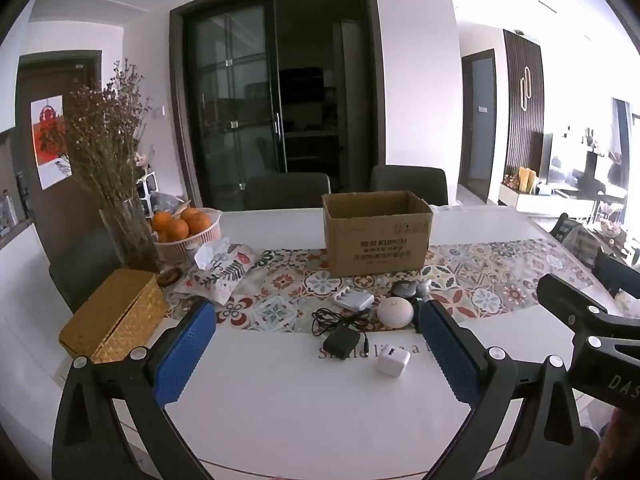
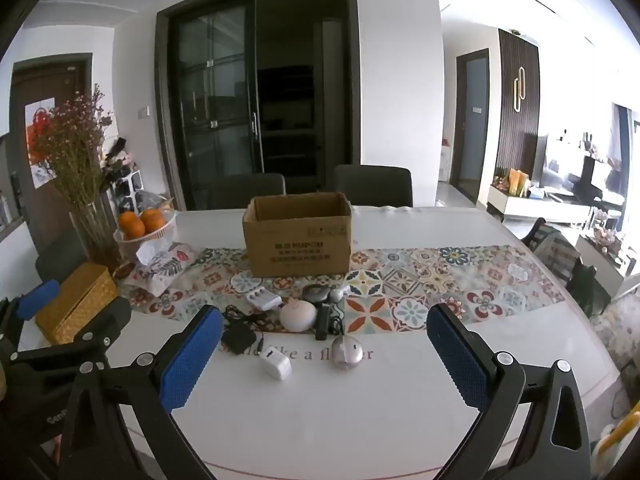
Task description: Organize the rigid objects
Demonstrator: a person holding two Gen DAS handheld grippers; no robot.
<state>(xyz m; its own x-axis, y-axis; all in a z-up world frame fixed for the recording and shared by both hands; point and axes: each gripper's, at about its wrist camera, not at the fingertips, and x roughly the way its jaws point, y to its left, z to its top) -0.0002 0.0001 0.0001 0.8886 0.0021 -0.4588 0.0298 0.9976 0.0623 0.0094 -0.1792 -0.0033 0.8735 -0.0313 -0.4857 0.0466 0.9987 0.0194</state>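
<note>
- White and glossy, the table (image 2: 360, 420) spreads wide, with a rounded near edge and a broad bare stretch between that edge and the small things; faint printed lettering runs across its middle.
- A patterned runner (image 2: 420, 280) of flower-like tiles crosses the table from left to right, flat and matte.
- Brown cardboard box (image 2: 298, 246), rectangular with its top open, stands upright on the runner, beyond the small things; the table to its right is free.
- Left claw (image 1: 318, 356): black frame, blue dimpled pads (image 1: 182, 354), spread wide apart and empty, hanging over the bare near part of the table.
- Right claw (image 2: 326, 358): same build, blue pads (image 2: 460, 360) spread wide with nothing gripped, above the near table.
- Woven golden box (image 1: 114, 318) sits at the table's left edge, beside a glass vase (image 1: 128, 232) of dried flowers and a white basket of oranges (image 1: 186, 232).
- A soft printed tissue pouch (image 1: 222, 272) lies on the runner's left end.
- The small things cluster in front of the cardboard box, at the runner's near border:
  - white dome (image 2: 297, 316), smooth and round;
  - black adapter (image 2: 239, 339) with a tangled cord;
  - silver round disc (image 2: 347, 353), on bare table, nearest the right claw;
  - white battery charger (image 2: 263, 300), ribbed and flat;
  - white cube plug (image 2: 276, 365), nearest the table's near edge, slightly apart from the rest;
  - dark round gadget (image 2: 316, 294) just behind the dome.
</note>
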